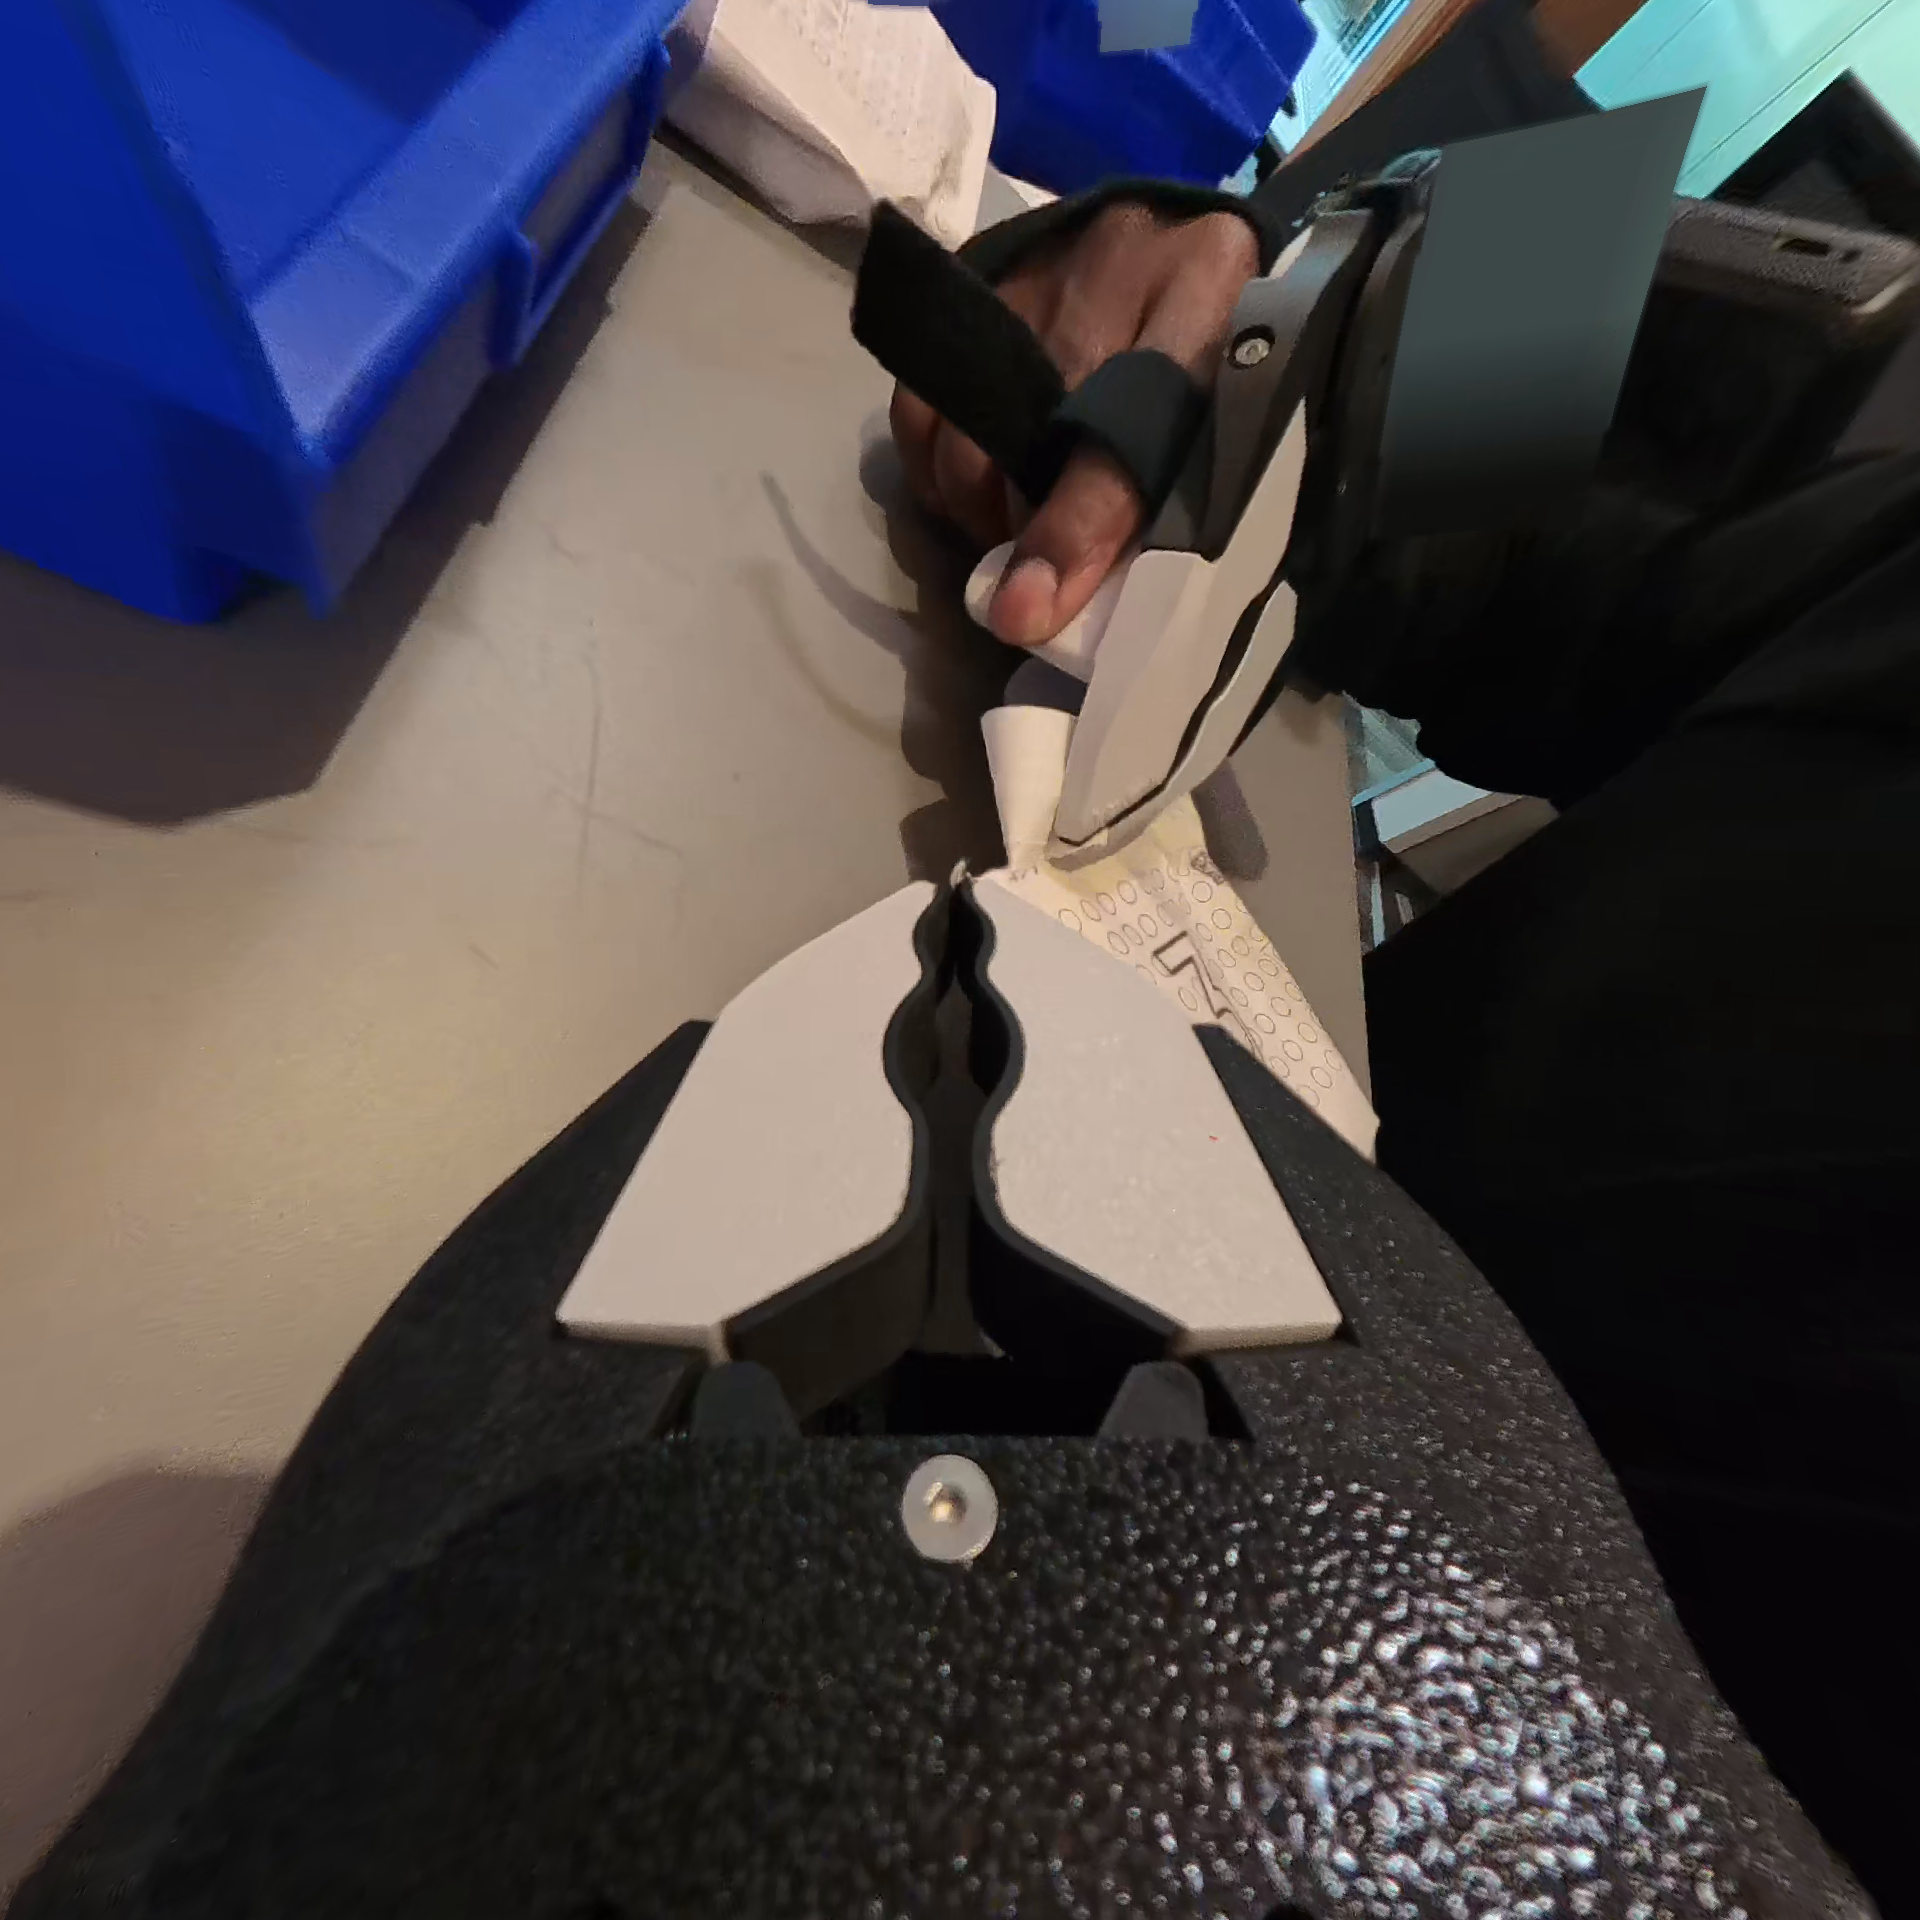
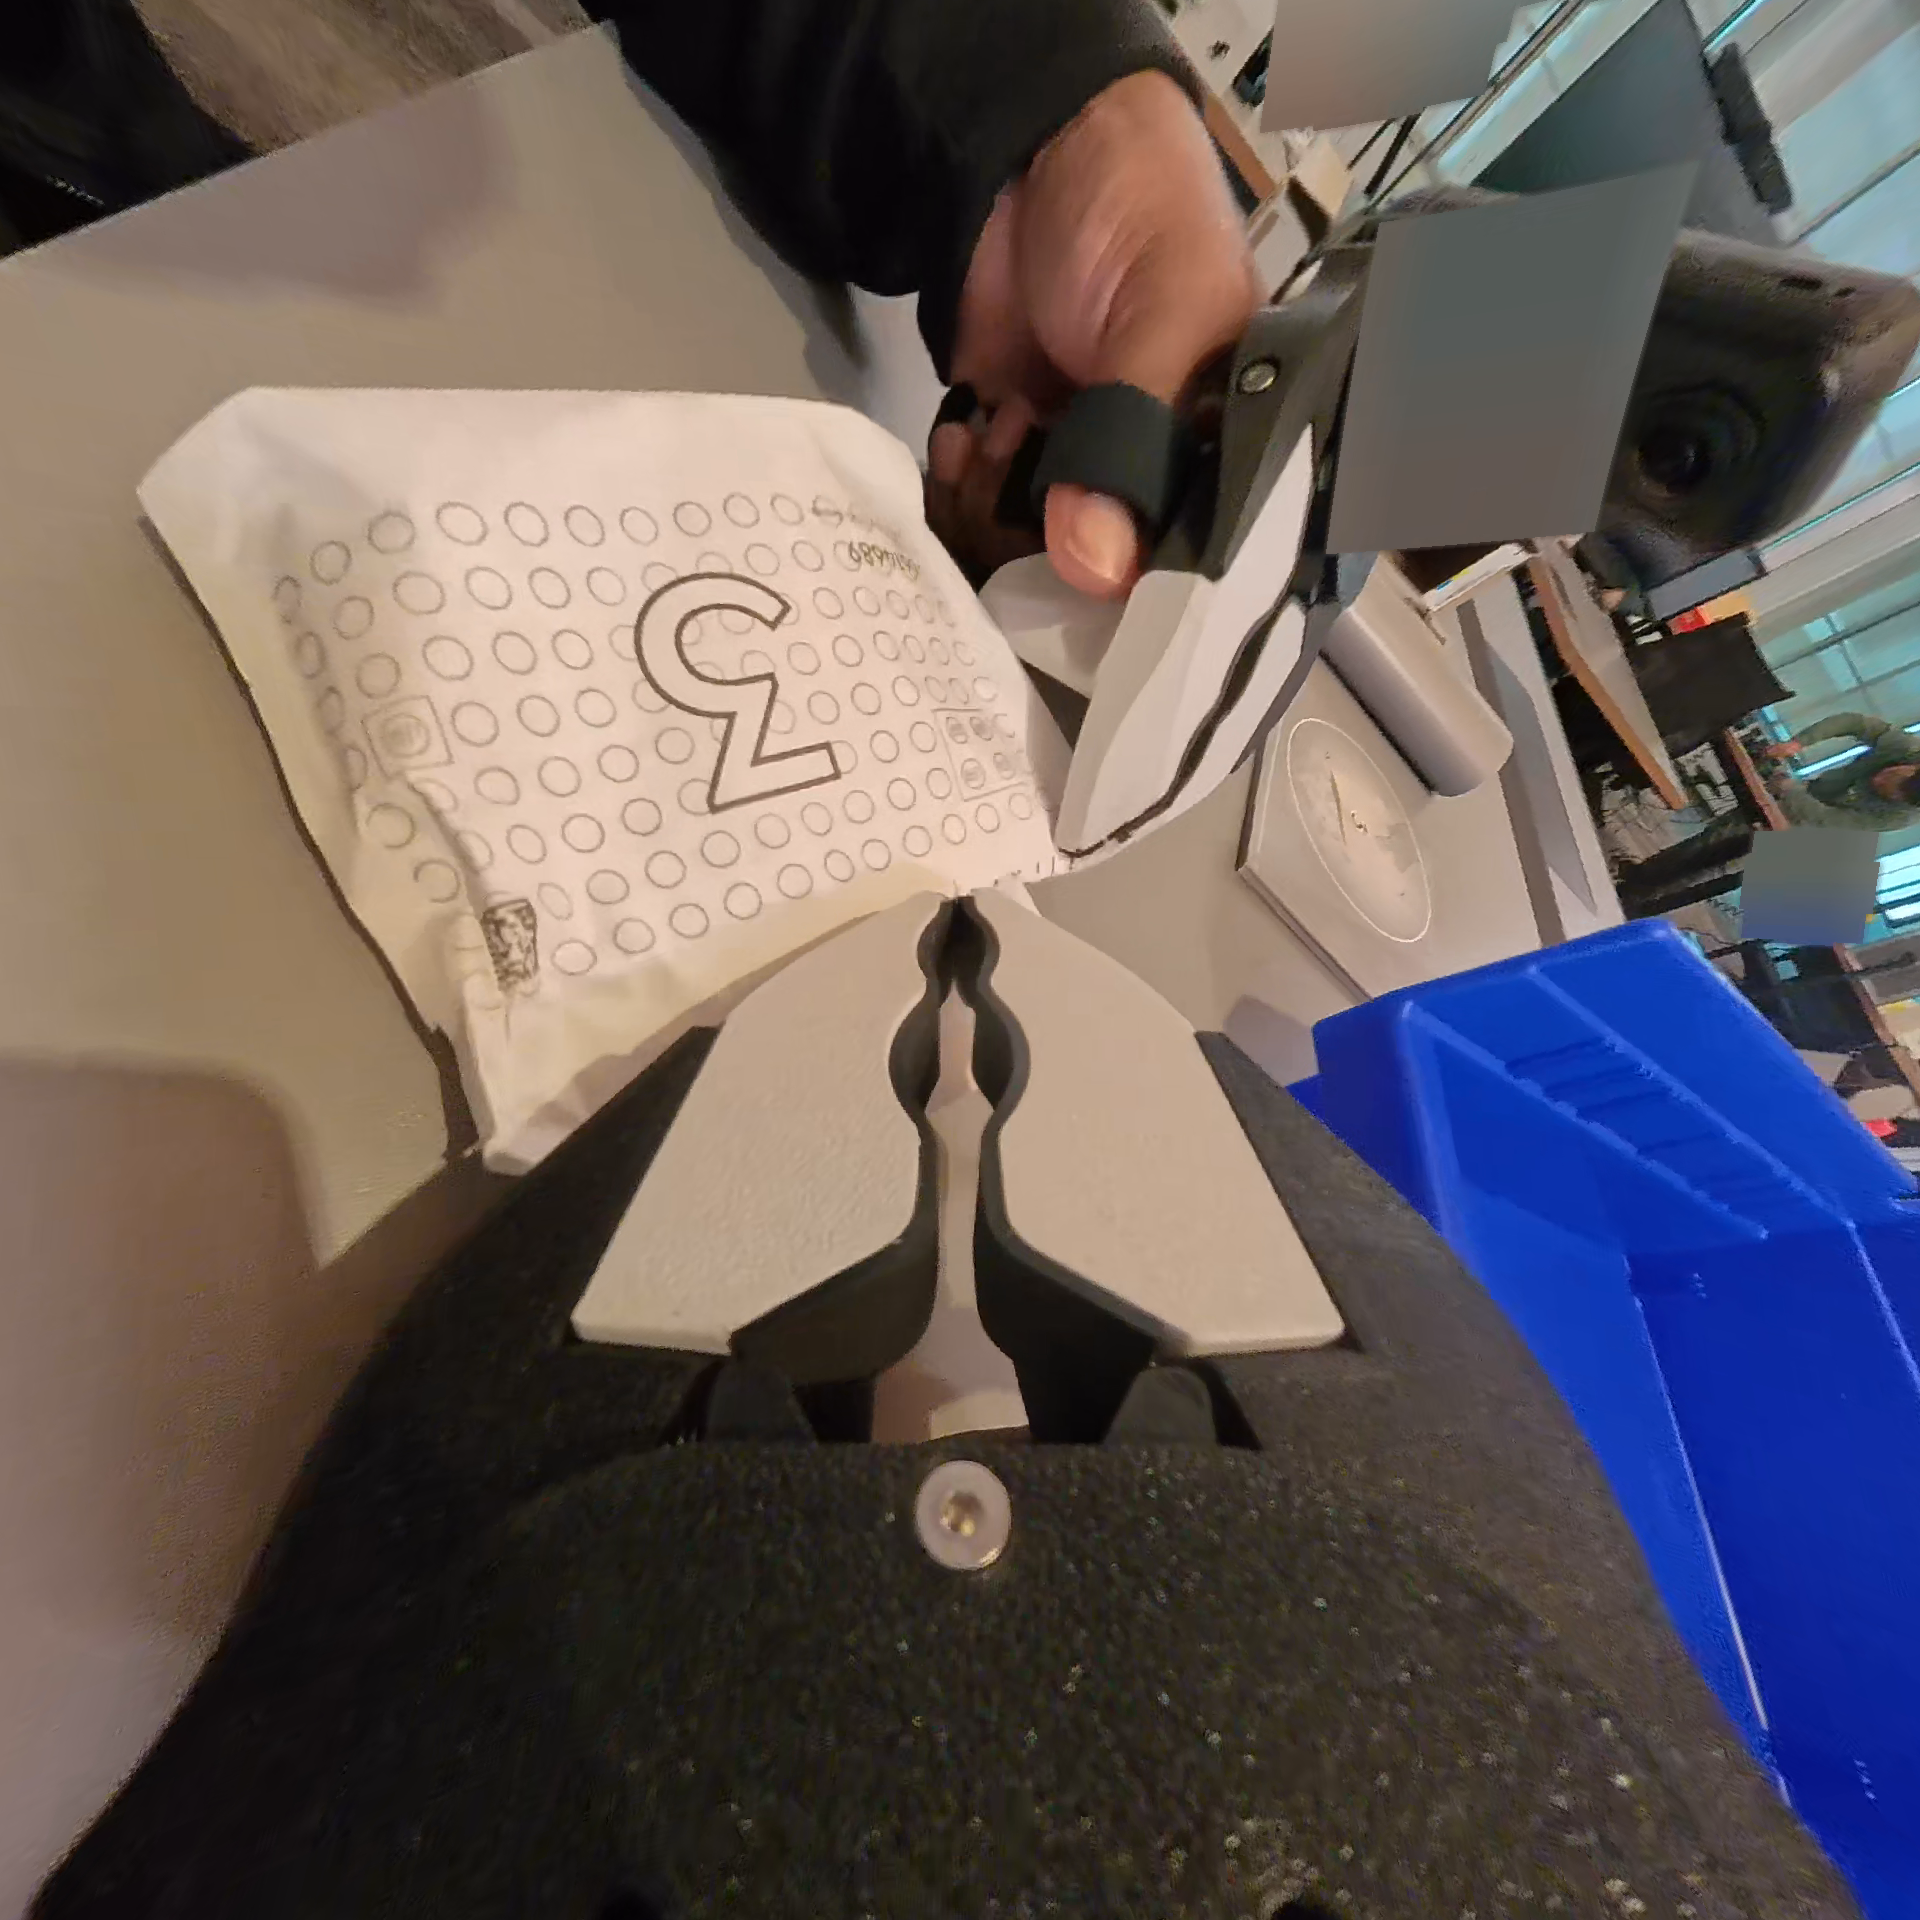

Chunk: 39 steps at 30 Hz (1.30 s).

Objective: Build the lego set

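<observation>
Both tongs pressed together, pinching the torn top edge of a white paper bag (image 2: 582,727) printed with rows of small circles and one large outlined figure; left gripper (image 1: 957,883) nipping the edge at frame centre, right gripper (image 2: 957,902) doing likewise, each showing slantwise in the other's view. Bag lying on the grey table (image 1: 416,935), filling the left centre of the right wrist view. Judging best handling: keeping both pinches close to the notch, pulling apart evenly, staying low. Blue bins (image 1: 260,260) sitting upper left
</observation>
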Each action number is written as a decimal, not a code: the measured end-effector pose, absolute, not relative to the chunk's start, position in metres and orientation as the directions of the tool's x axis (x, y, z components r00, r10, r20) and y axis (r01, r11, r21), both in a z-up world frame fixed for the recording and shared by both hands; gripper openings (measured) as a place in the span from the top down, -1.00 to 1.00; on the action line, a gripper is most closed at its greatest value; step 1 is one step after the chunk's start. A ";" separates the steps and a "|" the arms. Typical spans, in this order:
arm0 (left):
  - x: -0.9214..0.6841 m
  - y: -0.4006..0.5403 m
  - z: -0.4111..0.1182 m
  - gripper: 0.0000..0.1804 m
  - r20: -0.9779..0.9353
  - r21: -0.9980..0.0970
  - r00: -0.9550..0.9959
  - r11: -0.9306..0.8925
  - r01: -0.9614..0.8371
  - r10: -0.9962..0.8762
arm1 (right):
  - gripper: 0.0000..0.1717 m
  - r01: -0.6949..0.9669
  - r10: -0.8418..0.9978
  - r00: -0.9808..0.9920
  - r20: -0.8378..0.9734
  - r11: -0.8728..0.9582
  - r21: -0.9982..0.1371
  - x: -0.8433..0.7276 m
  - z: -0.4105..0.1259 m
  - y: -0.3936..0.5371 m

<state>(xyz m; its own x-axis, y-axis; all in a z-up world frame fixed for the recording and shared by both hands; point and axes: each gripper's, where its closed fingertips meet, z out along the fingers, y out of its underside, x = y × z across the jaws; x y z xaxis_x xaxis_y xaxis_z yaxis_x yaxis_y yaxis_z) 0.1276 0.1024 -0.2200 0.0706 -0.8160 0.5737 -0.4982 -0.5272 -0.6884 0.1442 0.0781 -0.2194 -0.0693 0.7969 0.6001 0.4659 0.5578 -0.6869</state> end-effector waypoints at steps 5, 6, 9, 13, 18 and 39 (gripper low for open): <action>0.129 0.098 -0.226 1.00 0.520 -0.696 0.072 -0.471 -0.541 -0.851 | 1.00 0.475 0.825 -0.080 0.560 0.525 -0.706 0.149 -0.220 0.076; 0.127 0.099 -0.227 1.00 0.511 -0.695 0.076 -0.464 -0.550 -0.856 | 1.00 0.474 0.832 -0.078 0.550 0.516 -0.713 0.150 -0.220 0.077; 0.125 0.102 -0.229 1.00 0.486 -0.697 0.094 -0.450 -0.559 -0.869 | 1.00 0.480 0.840 -0.071 0.538 0.502 -0.719 0.155 -0.220 0.078; 0.125 0.103 -0.233 1.00 0.444 -0.701 0.109 -0.421 -0.576 -0.889 | 1.00 0.494 0.846 -0.058 0.531 0.486 -0.721 0.164 -0.219 0.080; 0.126 0.107 -0.235 1.00 0.405 -0.712 0.128 -0.400 -0.577 -0.905 | 1.00 0.516 0.846 -0.054 0.531 0.479 -0.711 0.172 -0.219 0.083; 0.125 0.113 -0.239 1.00 0.286 -0.737 0.161 -0.324 -0.593 -0.945 | 1.00 0.511 0.900 -0.030 0.434 0.387 -0.768 0.210 -0.217 0.076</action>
<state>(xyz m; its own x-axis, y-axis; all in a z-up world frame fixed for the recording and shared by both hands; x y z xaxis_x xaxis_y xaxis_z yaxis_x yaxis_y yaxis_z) 0.1254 0.1132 -0.2391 0.1606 -0.9447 0.2859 -0.5934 -0.3239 -0.7369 0.2102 0.0765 -0.2171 -0.0299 0.9005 0.4339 0.5106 0.3869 -0.7678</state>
